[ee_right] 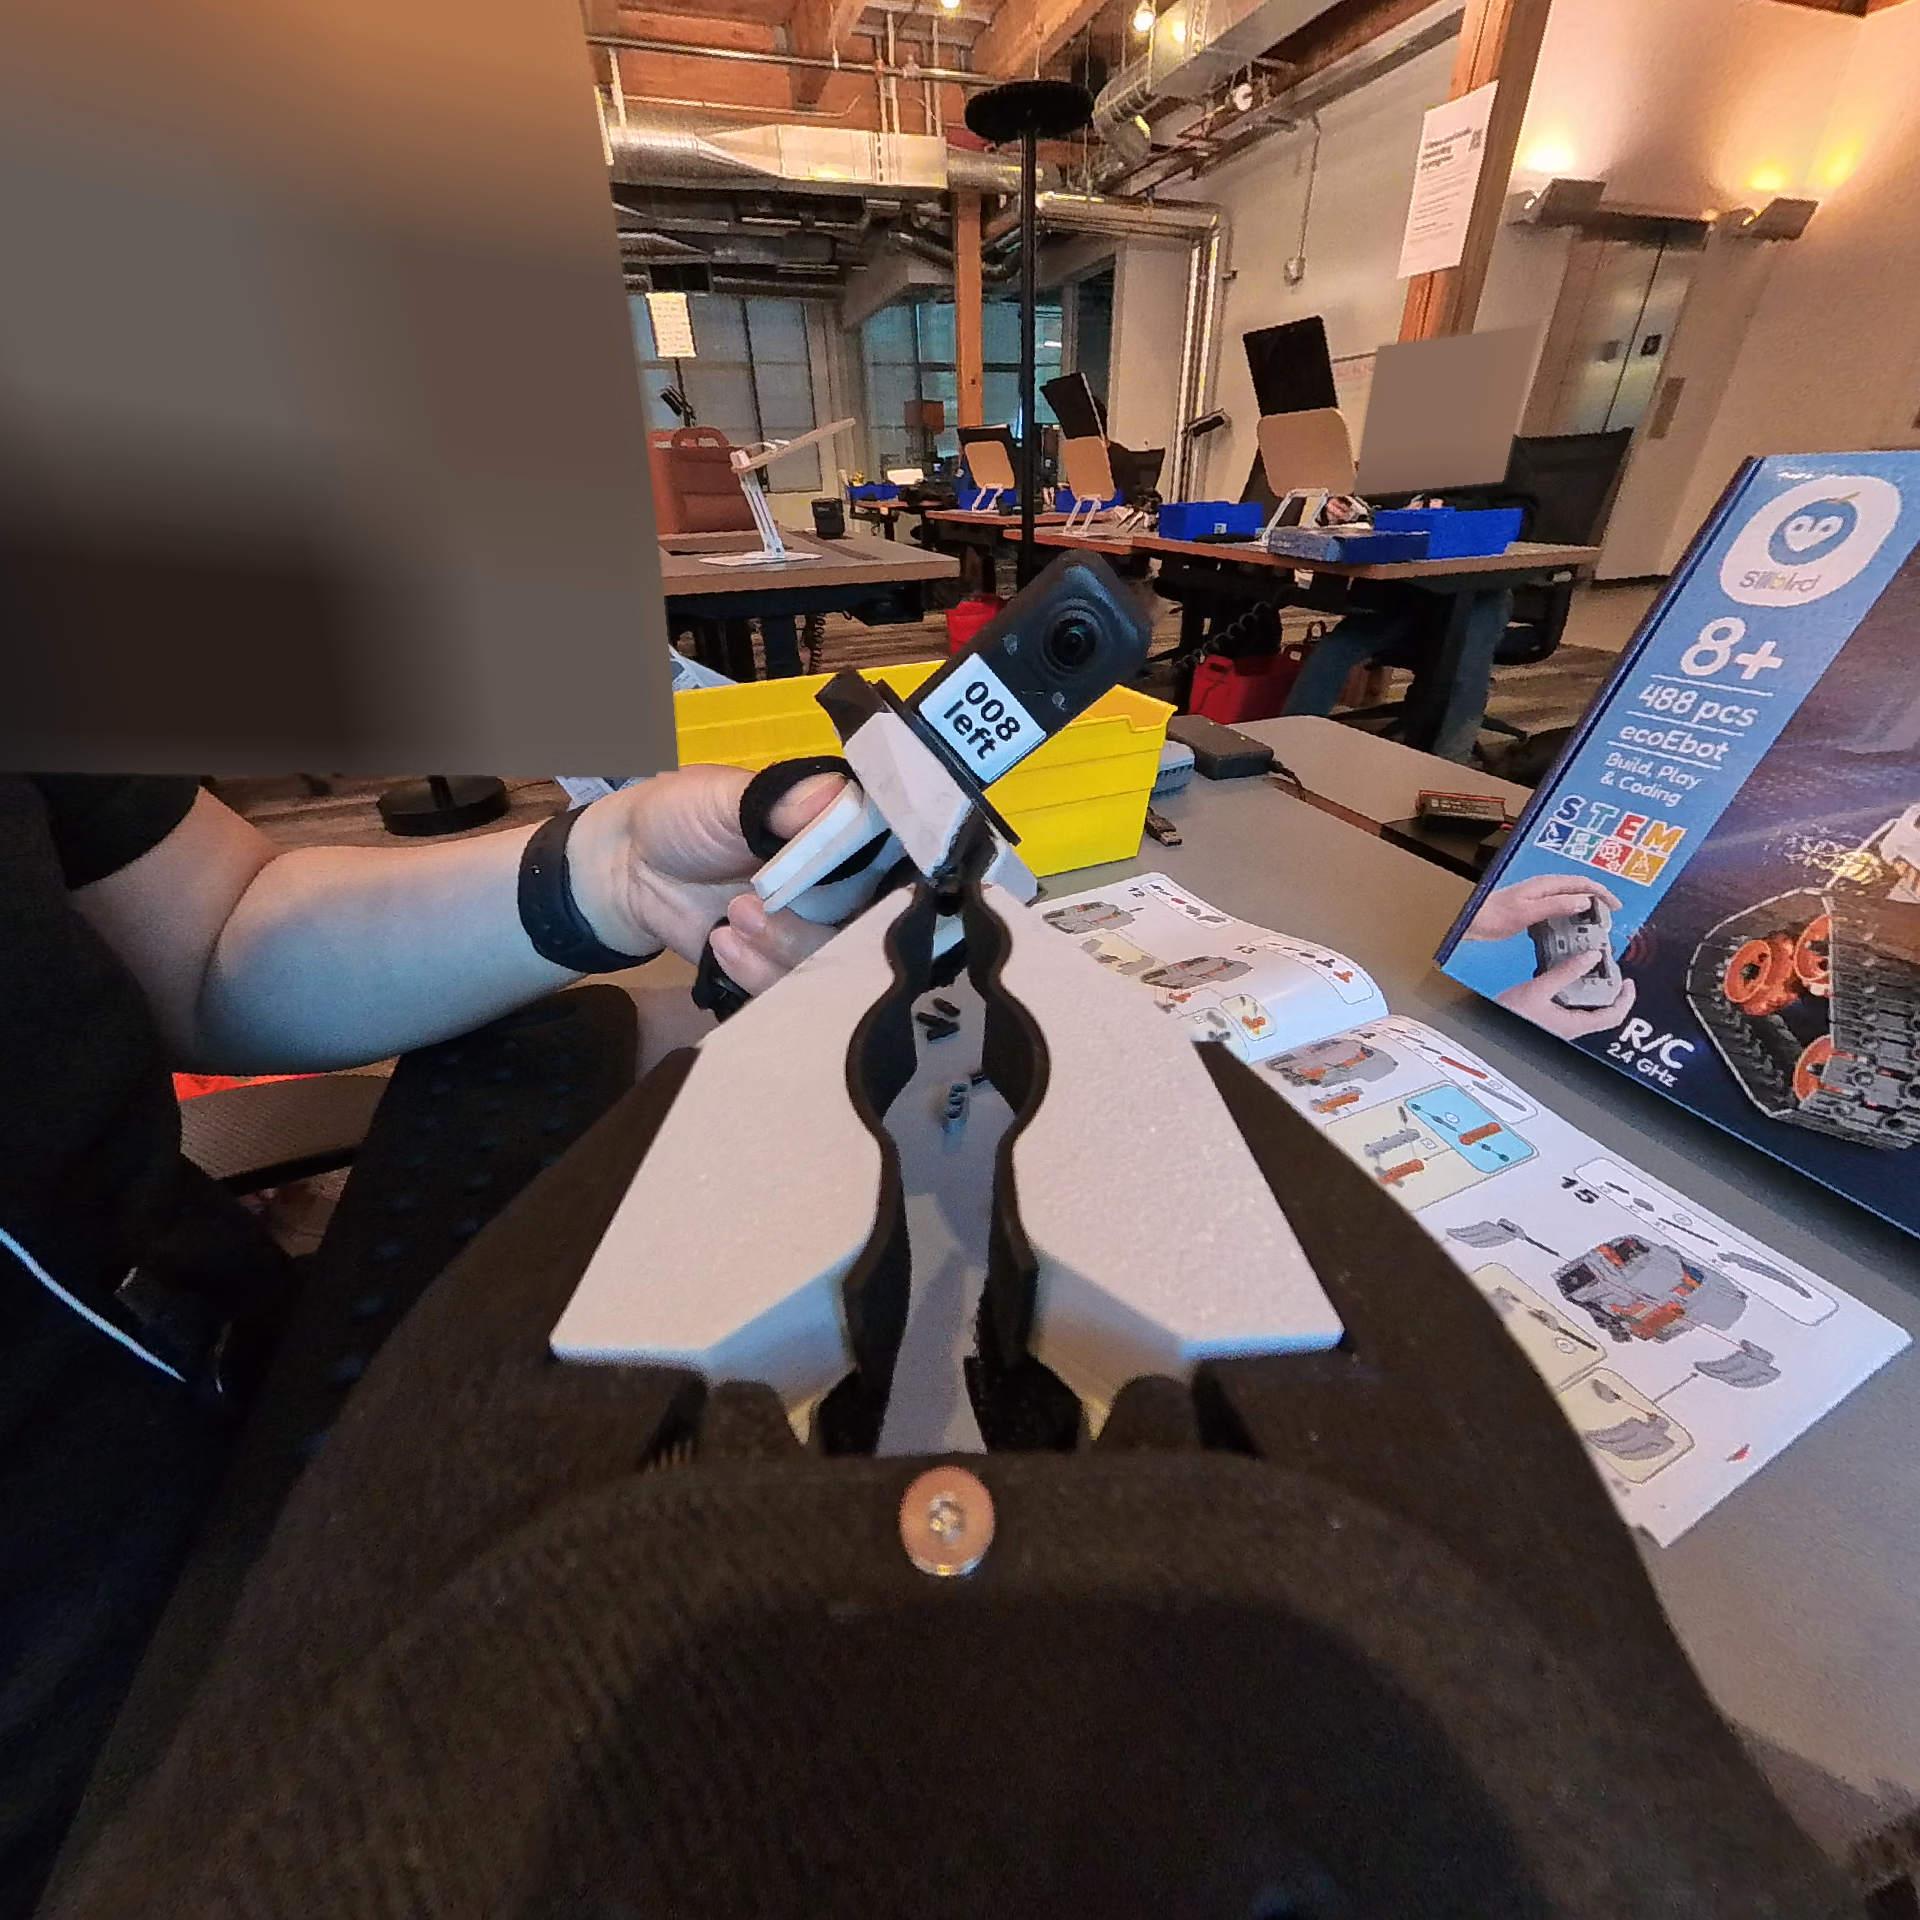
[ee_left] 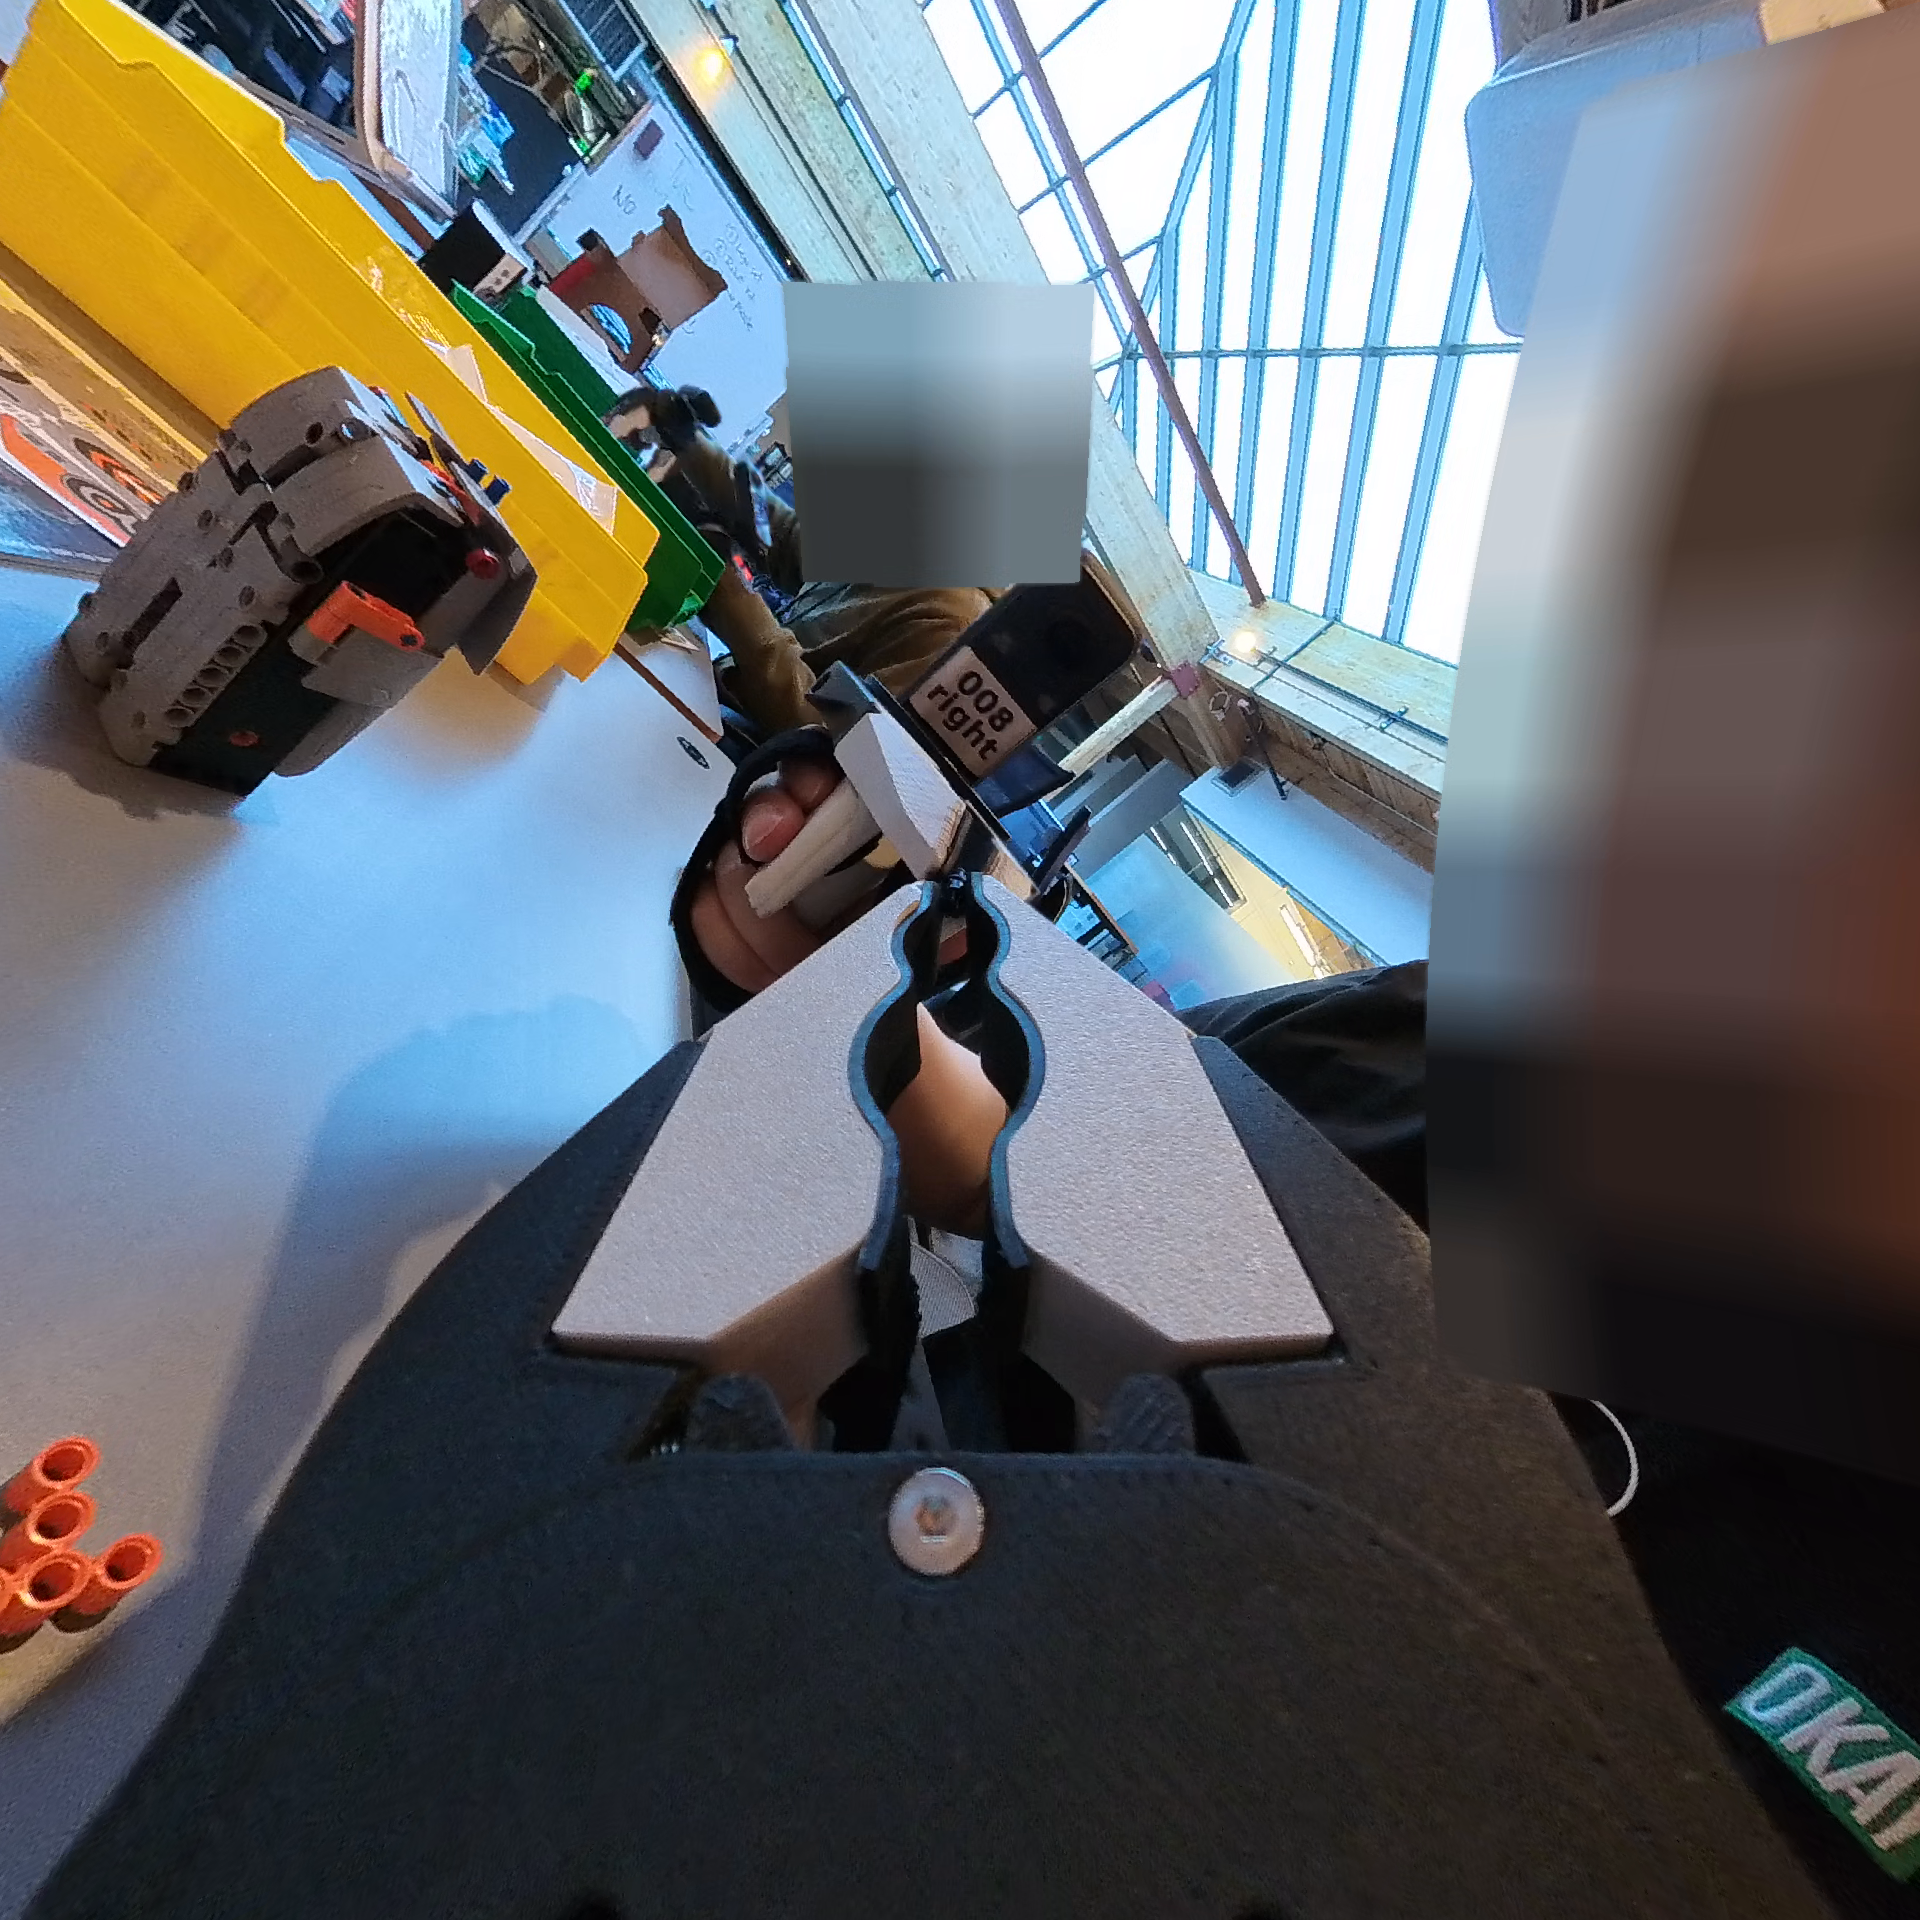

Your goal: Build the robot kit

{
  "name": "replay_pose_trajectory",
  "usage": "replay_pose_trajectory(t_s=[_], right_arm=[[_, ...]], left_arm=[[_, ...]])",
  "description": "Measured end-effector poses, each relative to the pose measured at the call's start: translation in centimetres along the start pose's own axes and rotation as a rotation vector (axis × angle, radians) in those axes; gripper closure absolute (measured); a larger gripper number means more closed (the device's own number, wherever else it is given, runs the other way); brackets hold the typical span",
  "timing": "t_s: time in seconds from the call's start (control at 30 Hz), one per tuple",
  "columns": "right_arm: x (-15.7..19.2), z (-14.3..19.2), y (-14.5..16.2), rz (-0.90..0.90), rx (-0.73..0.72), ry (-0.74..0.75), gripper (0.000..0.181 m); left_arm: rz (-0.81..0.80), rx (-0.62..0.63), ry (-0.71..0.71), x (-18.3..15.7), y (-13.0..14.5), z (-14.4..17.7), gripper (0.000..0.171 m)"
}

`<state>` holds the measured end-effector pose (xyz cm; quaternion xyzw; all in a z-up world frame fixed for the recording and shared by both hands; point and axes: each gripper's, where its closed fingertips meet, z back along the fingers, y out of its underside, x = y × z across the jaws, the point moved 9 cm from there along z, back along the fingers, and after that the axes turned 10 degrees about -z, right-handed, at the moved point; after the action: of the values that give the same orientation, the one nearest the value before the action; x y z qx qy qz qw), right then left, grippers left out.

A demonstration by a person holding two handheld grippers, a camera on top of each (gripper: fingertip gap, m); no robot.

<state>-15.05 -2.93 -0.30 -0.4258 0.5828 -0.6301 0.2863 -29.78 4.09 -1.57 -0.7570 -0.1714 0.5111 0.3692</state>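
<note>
The two grippers meet tip to tip above the surface [ee_right: 1766,1662]. A booklet [ee_right: 1455,1143] lies right of them, a box [ee_right: 1766,831] standing behind it, a bin [ee_right: 1081,769] beyond.

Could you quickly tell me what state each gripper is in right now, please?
Left gripper: shut, tips meeting, nothing visibly held.
Right gripper: shut, tips meeting the left gripper's tips in mid-air above the table; nothing visibly held.

The orange pegs [ee_left: 62,1538] are cut off by the left edge. The toy box [ee_right: 1704,831] is cut off at the right edge. The small dark parts [ee_right: 940,1023] are too small to identify.
</note>
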Motion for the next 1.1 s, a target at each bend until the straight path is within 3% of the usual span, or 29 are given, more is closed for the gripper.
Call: replay_pose_trajectory(t_s=[0.37, 0.4, 0.43, 0.47, 0.53, 0.63, 0.67, 0.8, 1.0, 1.1], right_arm=[[-0.4, 0.0, 0.2, -0.045, 0.031, 0.006, 0.179], [-0.3, -0.1, 0.2, -0.023, 0.04, 0.018, 0.179], [-0.2, 0.0, 0.1, 0.002, 0.04, 0.025, 0.179], [-0.1, 0.2, 0.0, 0.032, 0.033, 0.041, 0.179], [-0.1, 0.8, -0.3, 0.091, 0.02, 0.084, 0.179], [-0.5, 1.4, -0.4, 0.134, 0.031, 0.146, 0.18], [-0.6, 1.5, -0.5, 0.13, 0.031, 0.146, 0.179], [-0.7, 1.3, -0.3, 0.128, 0.051, 0.148, 0.179], [-0.6, 1.3, -0.1, 0.161, 0.062, 0.156, 0.179], [-0.6, 1.2, 0.0, 0.163, 0.069, 0.152, 0.179]], left_arm=[[-0.056, 0.024, -0.052, 0.2, -0.1, 0.2, 0.171], [-0.086, 0.039, -0.072, 0.1, -0.3, 0.4, 0.169], [-0.125, 0.06, -0.128, 0.0, -0.6, 0.8, 0.149], [-0.183, 0.092, -0.203, 0.0, -1.1, 1.4, 0.138], [-0.308, 0.207, -0.397, -0.1, -1.3, 2.7, 0.14], [-0.381, 0.501, -0.764, 1.6, 0.1, 3.7, 0.14], [-0.388, 0.589, -0.806, 2.2, 1.0, 3.3, 0.141], [-0.444, 0.878, -0.862, 4.8, 3.7, 2.1, 0.146], [-0.5, 1.034, -0.871, 5.7, 4.0, 1.7, 0.153], [-0.492, 1.032, -0.871, 5.5, 4.1, 1.8, 0.148]])
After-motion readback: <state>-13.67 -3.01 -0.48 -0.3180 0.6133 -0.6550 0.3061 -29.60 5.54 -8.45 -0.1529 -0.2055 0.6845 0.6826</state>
